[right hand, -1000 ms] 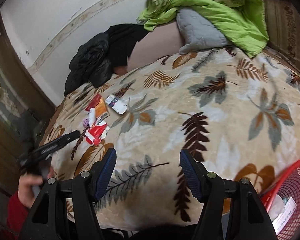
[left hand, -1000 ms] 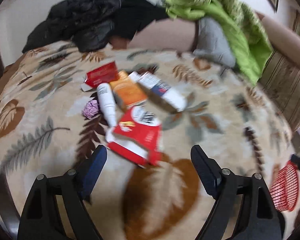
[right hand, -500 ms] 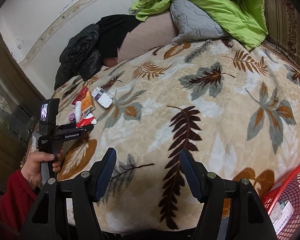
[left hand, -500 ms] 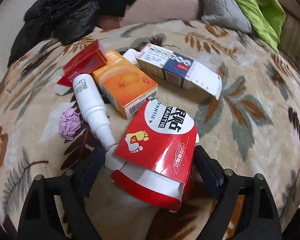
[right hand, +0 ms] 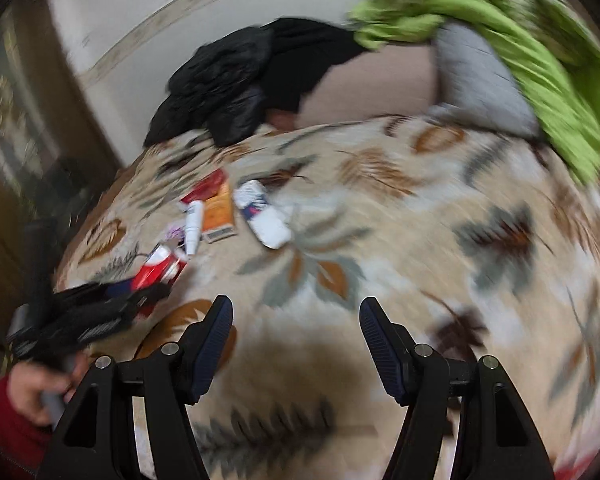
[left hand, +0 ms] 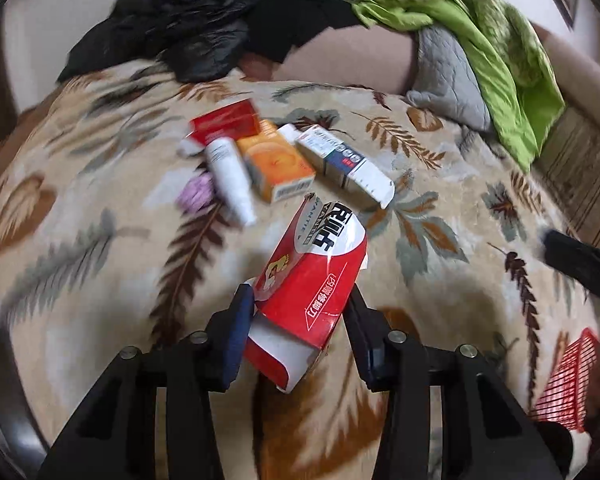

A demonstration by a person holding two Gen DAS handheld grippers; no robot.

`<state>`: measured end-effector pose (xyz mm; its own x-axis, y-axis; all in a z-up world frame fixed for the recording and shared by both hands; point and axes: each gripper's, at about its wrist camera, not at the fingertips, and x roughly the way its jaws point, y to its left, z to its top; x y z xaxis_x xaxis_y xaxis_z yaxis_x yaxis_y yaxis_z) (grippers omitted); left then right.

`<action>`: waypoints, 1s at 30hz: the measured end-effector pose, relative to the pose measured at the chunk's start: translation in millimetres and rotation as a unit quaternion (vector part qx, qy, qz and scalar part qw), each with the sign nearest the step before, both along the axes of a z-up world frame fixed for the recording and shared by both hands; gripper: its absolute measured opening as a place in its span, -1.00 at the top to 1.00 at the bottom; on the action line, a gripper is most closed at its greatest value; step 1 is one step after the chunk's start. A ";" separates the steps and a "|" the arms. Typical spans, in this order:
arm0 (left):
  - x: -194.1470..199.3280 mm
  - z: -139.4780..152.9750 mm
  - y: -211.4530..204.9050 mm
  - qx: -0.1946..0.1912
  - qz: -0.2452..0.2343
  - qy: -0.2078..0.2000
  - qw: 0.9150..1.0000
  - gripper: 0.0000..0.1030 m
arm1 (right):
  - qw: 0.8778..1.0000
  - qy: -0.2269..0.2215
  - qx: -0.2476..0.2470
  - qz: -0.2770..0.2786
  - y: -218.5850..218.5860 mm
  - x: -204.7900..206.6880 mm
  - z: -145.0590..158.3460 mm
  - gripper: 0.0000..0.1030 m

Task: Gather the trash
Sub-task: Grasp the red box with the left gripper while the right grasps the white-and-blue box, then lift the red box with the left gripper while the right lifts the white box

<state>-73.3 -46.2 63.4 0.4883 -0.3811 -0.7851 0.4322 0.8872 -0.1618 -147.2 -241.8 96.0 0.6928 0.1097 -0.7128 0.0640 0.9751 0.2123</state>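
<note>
1. One piece of trash is in hand: the left tongs (left hand: pixel 300 312) have just been closing and now pinch the red carton (left hand: pixel 312 292), lifted off the bed's leaf-print blanket (left hand: pixel 99 264); glossy card, end flap open.
2. Right tongs (right hand: pixel 295 320) hang released, nothing between them.
3. Left to collect: a slim red box (left hand: pixel 225 122), white tube (left hand: pixel 229 176), orange box (left hand: pixel 277 168), blue-and-white box (left hand: pixel 340 160), crumpled pink wad (left hand: pixel 197 196); all clustered mid-blanket.
4. The red mesh basket (left hand: pixel 564 384) waits at the bed's edge; early days, I'd say.
</note>
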 end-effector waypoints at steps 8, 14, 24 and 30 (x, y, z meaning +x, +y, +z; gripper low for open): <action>13.1 -18.2 31.2 -0.017 0.024 0.001 1.000 0.14 | 0.994 0.031 -0.082 0.071 36.2 118.5 -31.6 -0.36; 33.9 -33.7 28.0 -0.012 0.032 0.020 0.999 0.14 | 0.982 0.070 -0.156 0.082 49.8 177.7 -65.4 -0.27; 43.2 -34.5 34.9 -0.031 0.042 0.020 0.998 0.66 | 0.995 0.033 -0.093 0.001 45.6 125.2 -52.9 0.18; 20.5 -14.5 35.5 -0.041 0.033 -0.027 0.998 0.67 | 0.998 -0.014 -0.049 -0.025 55.6 42.0 -32.3 0.18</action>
<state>-52.7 -10.7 49.0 0.5550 -0.4082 -0.7249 0.3835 0.8988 -0.2125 -105.2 -186.2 63.8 0.7160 0.0052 -0.6981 0.1086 0.9870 0.1187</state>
